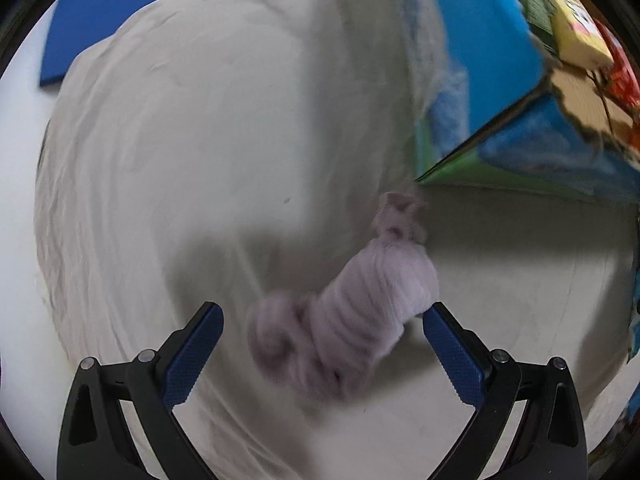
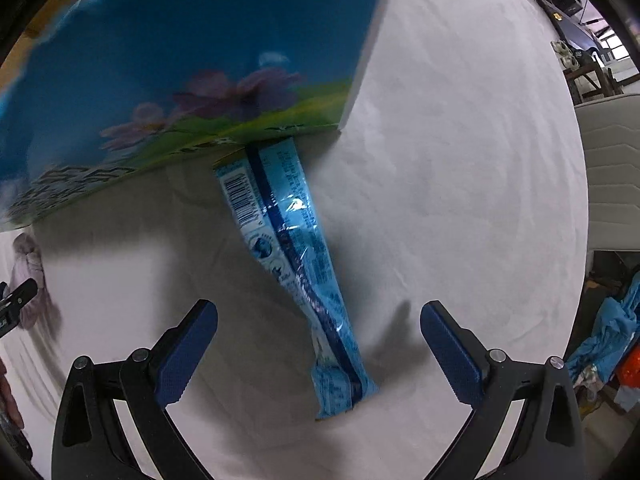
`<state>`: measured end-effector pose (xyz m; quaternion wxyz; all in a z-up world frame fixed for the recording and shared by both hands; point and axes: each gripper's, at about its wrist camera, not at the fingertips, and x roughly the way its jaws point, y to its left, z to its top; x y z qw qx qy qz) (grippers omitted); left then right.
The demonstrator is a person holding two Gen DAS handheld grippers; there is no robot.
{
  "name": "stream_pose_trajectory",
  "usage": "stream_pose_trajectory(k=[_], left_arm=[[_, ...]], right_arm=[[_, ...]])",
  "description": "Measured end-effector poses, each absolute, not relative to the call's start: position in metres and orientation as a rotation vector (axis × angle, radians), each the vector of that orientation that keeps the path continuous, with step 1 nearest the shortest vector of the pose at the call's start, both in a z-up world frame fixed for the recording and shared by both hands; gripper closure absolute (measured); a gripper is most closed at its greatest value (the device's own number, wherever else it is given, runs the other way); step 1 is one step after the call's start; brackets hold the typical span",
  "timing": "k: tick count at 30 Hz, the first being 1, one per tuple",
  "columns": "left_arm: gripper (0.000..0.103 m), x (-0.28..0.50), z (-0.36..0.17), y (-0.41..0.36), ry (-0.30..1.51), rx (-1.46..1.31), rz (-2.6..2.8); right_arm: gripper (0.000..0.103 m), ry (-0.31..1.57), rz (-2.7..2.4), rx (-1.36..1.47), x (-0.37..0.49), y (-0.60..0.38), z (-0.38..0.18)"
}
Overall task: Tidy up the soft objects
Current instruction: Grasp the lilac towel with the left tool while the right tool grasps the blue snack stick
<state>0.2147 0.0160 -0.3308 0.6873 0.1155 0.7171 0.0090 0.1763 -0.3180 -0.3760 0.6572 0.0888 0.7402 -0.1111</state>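
Left wrist view. Your left gripper (image 1: 322, 316) stood spread wide and held nothing. The lilac knotted cloth bundle (image 1: 352, 312) lay on the cream sheet (image 1: 180, 140) between the fingers, its body near the right-hand pad (image 1: 452, 356) at 4 o'clock; whether it touched that pad could not be told. Its knotted tip pointed to 1 o'clock, toward the lower corner of the blue printed box (image 1: 500, 80). The bundle was blurred, so its folds could not be read.

Right wrist view. Your right gripper (image 2: 318, 316) was likewise fully parted and empty. The light-blue wrapped packet (image 2: 296, 276) lay lengthwise between the fingers, apart from both, running from 12 o'clock, where its far end went under the box (image 2: 180, 40), down to 5 o'clock.

Technique, as judgement. For the left pick, you would have done well to centre the bundle's thick body between the pads before closing, since an off-centre grip on soft cloth tends to slip. For the packet, a grip across the narrow waist looked safer than one at the loose near end.

Comparison of views. Only the right view showed the packet, with the bundle (image 2: 28, 276) and a left finger at its 9 o'clock edge; only the left view showed the box's contents at 1 o'clock.
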Motion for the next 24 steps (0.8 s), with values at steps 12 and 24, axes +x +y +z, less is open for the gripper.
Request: stream_pose_trajectory(k=[12, 24], left_arm=[[0.046, 0.201, -0.342, -0.004, 1.695, 0.191, -0.093], [0.053, 0.178, -0.34, -0.003, 1.704, 0.062, -0.074]], right_arm=[[0.056, 1.743, -0.227, 0.215, 0.172, -0.306, -0.383], [0.082, 1.795, -0.204, 0.244, 0.153, -0.298, -0.389]])
